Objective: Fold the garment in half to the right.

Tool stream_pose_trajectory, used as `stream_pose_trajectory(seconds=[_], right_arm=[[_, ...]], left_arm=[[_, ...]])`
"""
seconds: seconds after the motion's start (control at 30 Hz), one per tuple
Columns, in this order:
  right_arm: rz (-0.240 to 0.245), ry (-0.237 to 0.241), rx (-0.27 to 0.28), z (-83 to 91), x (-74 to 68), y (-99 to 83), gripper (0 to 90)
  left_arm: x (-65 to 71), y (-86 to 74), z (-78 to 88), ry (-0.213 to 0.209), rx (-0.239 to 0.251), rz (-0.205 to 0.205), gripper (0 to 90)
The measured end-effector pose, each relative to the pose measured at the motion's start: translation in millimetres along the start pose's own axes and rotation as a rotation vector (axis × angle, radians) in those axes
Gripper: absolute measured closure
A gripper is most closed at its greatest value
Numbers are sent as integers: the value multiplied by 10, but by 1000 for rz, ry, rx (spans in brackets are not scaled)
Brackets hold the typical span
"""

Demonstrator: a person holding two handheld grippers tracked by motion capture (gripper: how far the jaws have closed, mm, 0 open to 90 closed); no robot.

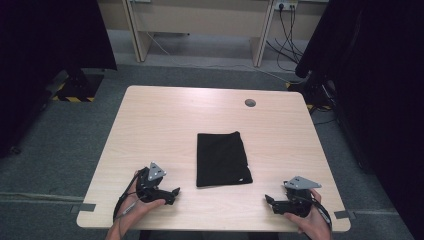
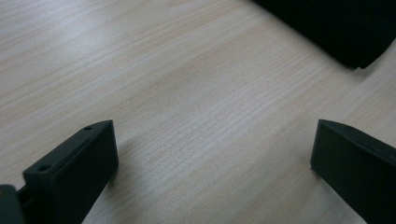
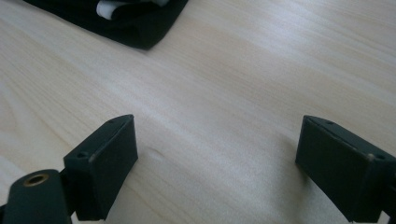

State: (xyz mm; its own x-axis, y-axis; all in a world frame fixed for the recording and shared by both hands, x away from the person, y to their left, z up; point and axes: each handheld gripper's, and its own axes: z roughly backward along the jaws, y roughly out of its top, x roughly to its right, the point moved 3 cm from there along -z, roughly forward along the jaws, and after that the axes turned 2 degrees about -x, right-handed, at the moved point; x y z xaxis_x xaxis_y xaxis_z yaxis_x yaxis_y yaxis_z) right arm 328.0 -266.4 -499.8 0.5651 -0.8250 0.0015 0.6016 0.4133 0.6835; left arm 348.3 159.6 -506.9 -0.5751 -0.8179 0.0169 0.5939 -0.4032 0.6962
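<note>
A folded black cloth point(image 1: 221, 159) lies flat near the middle of the light wooden table point(image 1: 170, 120). A small white tag shows at its near right corner. My left gripper point(image 1: 175, 192) rests low on the table to the cloth's near left, held in a hand. Its jaws stand wide apart over bare wood, and the cloth's corner point(image 2: 345, 32) shows at the upper right. My right gripper point(image 1: 268, 200) sits at the cloth's near right, also open over bare wood. The cloth's corner with the white tag point(image 3: 135, 23) lies at the upper left ahead of it.
A round grey cable port point(image 1: 250, 103) sits in the table's far right part. Black curtains hang at both sides, and a wooden desk frame with cables stands beyond the table. The table's near edge point(image 1: 210, 227) runs just below both hands.
</note>
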Motion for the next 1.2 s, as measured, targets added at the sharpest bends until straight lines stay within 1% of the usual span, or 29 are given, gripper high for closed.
stream_pose_trajectory(seconds=[0.43, 1.2], right_arm=[[-10, -6, 2, 122, -50, -130, 131], [-18, -13, 19, 209, -128, -241, 130]], left_arm=[[46, -48, 46, 1, -3, 5, 0], [81, -84, 81, 1, -3, 2, 0]])
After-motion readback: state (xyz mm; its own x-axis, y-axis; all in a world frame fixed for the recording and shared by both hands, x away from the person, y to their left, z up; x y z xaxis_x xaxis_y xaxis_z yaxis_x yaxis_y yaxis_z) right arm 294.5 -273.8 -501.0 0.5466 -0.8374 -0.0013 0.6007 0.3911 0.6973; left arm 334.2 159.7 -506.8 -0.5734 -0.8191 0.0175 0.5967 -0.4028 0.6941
